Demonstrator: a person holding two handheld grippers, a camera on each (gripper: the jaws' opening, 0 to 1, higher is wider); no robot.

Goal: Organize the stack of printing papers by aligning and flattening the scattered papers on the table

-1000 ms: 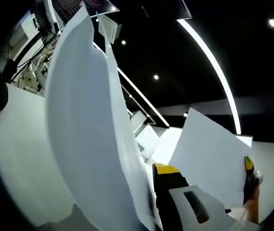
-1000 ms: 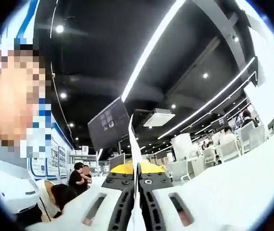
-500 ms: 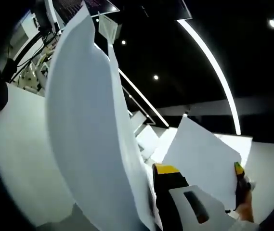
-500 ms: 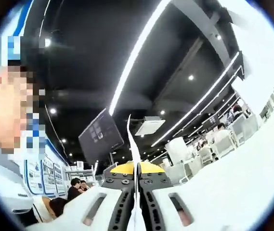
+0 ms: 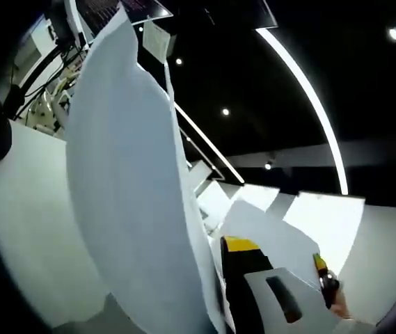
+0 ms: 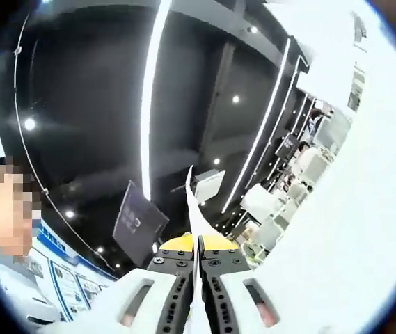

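Dark ceiling with strip lights over a bright open hall

Long white light strips are running across the black ceiling, with small round spotlights glowing between them. In the right gripper view a dark screen is hanging from the ceiling, and white chairs are standing far off at the right.

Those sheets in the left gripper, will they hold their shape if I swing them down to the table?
Probably not: the paper sheets already bow and curl above the left gripper, so they look floppy. Being thin and broad, they would likely flap or fan apart. Move slowly.
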